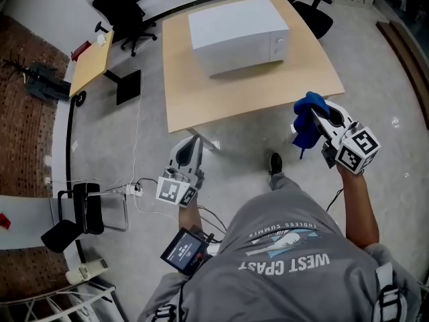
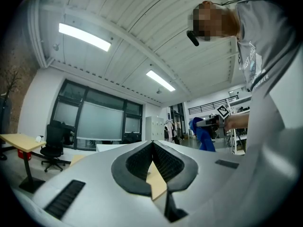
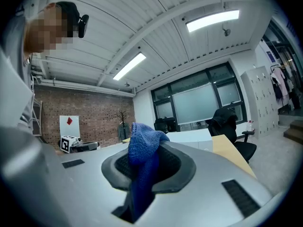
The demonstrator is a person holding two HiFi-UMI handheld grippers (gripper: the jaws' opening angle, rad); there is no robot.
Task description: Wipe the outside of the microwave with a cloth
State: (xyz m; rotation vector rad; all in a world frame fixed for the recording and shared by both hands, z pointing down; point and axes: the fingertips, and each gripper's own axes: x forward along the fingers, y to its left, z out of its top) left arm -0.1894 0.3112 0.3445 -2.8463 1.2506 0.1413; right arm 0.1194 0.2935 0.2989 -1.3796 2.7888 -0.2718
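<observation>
The white microwave [image 1: 238, 32] stands on a light wooden table [image 1: 268, 89] ahead of me. Off the table's front right corner, my right gripper [image 1: 314, 118] is shut on a blue knitted cloth [image 1: 307, 125]. In the right gripper view the cloth [image 3: 142, 162] hangs from between the jaws of the right gripper [image 3: 147, 148], with the microwave [image 3: 189, 137] beyond. Below the table's front edge, over the floor, my left gripper [image 1: 190, 146] is shut with nothing in it. In the left gripper view the left gripper [image 2: 152, 144] has its pads together, and the cloth [image 2: 203, 135] shows at the right.
Black office chairs [image 1: 127, 19] stand behind the table, another [image 1: 312, 9] at its far right. A small wooden side table [image 1: 90, 62] is at the left. Cables and a power strip [image 1: 134, 190] lie on the floor near a black chair [image 1: 77, 217].
</observation>
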